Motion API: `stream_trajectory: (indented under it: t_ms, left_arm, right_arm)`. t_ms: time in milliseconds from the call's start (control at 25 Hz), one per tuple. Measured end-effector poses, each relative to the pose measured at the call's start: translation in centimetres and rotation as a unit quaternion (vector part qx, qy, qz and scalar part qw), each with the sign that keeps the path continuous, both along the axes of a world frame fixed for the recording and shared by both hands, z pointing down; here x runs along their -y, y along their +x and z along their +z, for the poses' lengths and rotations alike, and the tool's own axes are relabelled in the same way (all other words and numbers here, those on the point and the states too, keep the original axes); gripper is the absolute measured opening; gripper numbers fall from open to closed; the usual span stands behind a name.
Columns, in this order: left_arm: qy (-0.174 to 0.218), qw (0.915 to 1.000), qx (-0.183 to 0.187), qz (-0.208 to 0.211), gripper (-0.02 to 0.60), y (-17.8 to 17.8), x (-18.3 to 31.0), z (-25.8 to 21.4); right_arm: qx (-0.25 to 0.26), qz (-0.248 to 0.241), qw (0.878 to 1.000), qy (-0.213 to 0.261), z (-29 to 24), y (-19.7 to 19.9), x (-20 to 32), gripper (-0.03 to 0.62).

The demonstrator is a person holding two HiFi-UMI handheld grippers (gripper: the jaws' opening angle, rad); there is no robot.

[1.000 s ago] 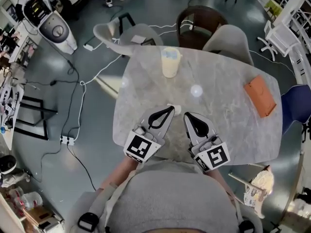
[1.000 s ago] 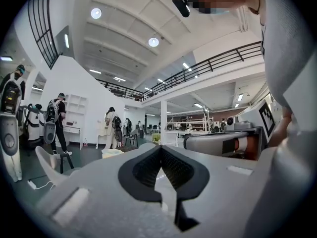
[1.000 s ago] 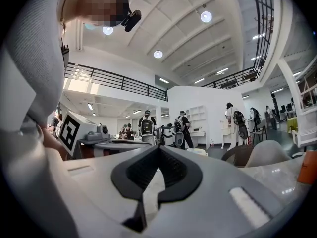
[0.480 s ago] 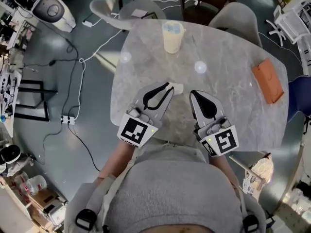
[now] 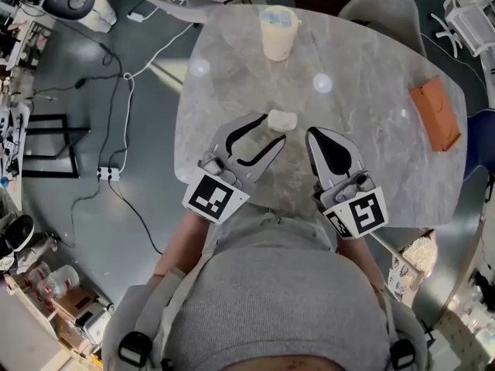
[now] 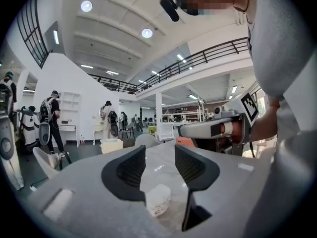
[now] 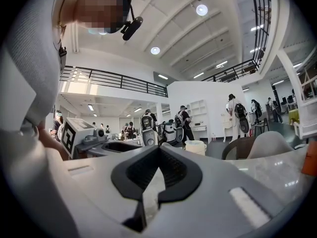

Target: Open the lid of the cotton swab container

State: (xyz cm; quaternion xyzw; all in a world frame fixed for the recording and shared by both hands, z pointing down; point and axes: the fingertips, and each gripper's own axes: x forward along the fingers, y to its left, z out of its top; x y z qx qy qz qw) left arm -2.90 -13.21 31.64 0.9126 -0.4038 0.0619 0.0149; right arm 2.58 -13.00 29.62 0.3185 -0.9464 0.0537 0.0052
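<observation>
The left gripper (image 5: 255, 126) is hovering low over the table (image 5: 371, 130), pointing almost level. Its jaws have just been opening and are standing spread, gripping nothing. A small white round piece (image 5: 282, 119), printed on its side, is lying tilted on the table just ahead of and below the left gripper's gap (image 6: 158, 200), clear of both pads. The right gripper (image 5: 325, 134) is resting level just right of the left gripper, with its jaws pressed together and empty. Well beyond the left gripper, a cream container (image 5: 277, 33) is standing upright. Whether the white piece is its lid cannot be determined.
</observation>
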Motion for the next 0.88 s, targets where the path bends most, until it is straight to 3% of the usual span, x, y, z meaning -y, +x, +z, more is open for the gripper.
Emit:
stream_trajectory:
  t_ms: [400,880]
  left_arm:
    - [-0.015,0.9994,0.015,0.027,0.271,0.2,-0.7,2.0]
    - [-0.045,0.9980,0.023,0.039,0.317,-0.1,-1.3,6.0]
  right_arm:
    - [-0.004,0.000,1.000,-0.008,0.6,0.0,-0.3,0.002]
    - [-0.007,-0.006,1.000,-0.021,1.4,-0.2,-0.6,0.002]
